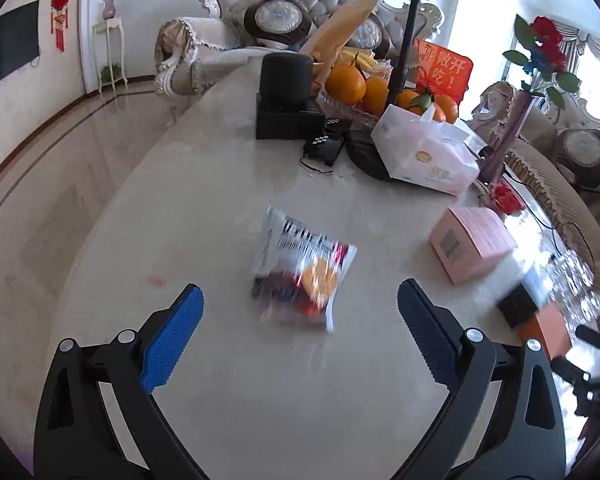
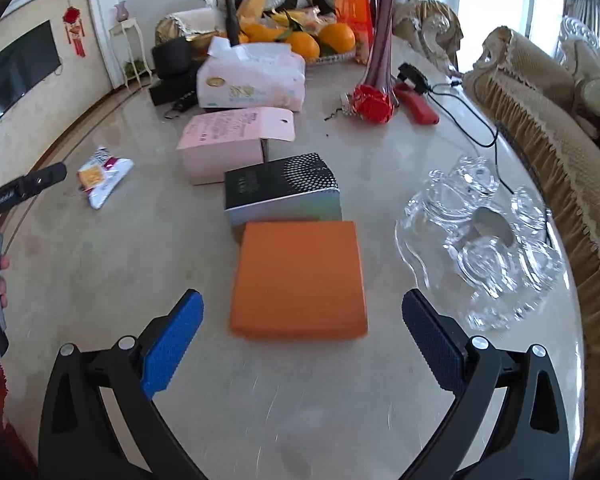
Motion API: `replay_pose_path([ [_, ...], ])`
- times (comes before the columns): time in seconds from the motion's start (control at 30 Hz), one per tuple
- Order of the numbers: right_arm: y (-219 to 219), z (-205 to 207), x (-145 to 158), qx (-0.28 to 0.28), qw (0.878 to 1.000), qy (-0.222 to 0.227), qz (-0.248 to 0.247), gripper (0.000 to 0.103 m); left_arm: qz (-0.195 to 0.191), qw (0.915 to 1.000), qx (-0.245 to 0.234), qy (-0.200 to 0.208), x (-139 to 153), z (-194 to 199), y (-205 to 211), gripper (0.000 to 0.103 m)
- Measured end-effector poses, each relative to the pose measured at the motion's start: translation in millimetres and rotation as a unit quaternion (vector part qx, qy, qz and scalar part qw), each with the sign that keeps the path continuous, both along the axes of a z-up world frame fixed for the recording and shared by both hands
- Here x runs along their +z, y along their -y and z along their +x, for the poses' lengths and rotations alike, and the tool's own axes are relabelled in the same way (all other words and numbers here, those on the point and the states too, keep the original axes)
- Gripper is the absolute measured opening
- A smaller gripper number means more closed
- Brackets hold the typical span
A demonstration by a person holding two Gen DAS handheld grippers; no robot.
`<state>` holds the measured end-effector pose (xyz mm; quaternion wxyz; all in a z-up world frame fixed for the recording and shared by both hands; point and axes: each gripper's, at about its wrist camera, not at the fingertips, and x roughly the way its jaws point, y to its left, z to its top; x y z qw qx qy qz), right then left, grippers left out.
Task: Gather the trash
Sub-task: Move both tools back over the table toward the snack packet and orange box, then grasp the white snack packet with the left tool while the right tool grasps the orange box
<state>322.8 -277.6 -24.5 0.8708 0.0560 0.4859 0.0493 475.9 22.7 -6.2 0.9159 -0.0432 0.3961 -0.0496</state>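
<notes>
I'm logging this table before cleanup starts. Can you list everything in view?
snack wrapper: one, white with orange, table's left part
orange box: one, nearest right gripper
black box: one, behind the orange box
pink box: one, behind the black box
tissue pack: one, pink-white, mid table
oranges: several, in fruit bowl
vase: one, purple
glass tray: one, clear, right edge
left gripper: open, empty
right gripper: open, empty
</notes>
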Motion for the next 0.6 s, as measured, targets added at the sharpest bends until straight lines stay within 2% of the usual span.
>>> replay_pose_path([
  [0.17, -4.1, 12.9, -8.7, 0.006, 1.0, -0.007, -0.021, 0.095, 0.044, 0.9988, -0.016, -0.018, -19.1, 32.5, 21.0, 0.095],
  [0.37, 0.7, 24.6, -19.1, -0.005, 1.0, -0.02, -0.009, 0.095, 0.094, 0.9941, -0.014, -0.052, -42.8, 50.8, 32.0, 0.095],
  [0.47, 0.6, 25.4, -22.1, -0.004, 1.0, -0.019, -0.01, 0.095, 0.108, 0.9921, -0.017, -0.061, -46.5, 53.6, 33.8, 0.095],
  [0.6, -3.8, 24.6, -24.0, 0.003, 1.0, -0.023, -0.015, 0.095, 0.106, 0.9919, -0.025, -0.065, -46.2, 56.9, 34.2, 0.095],
])
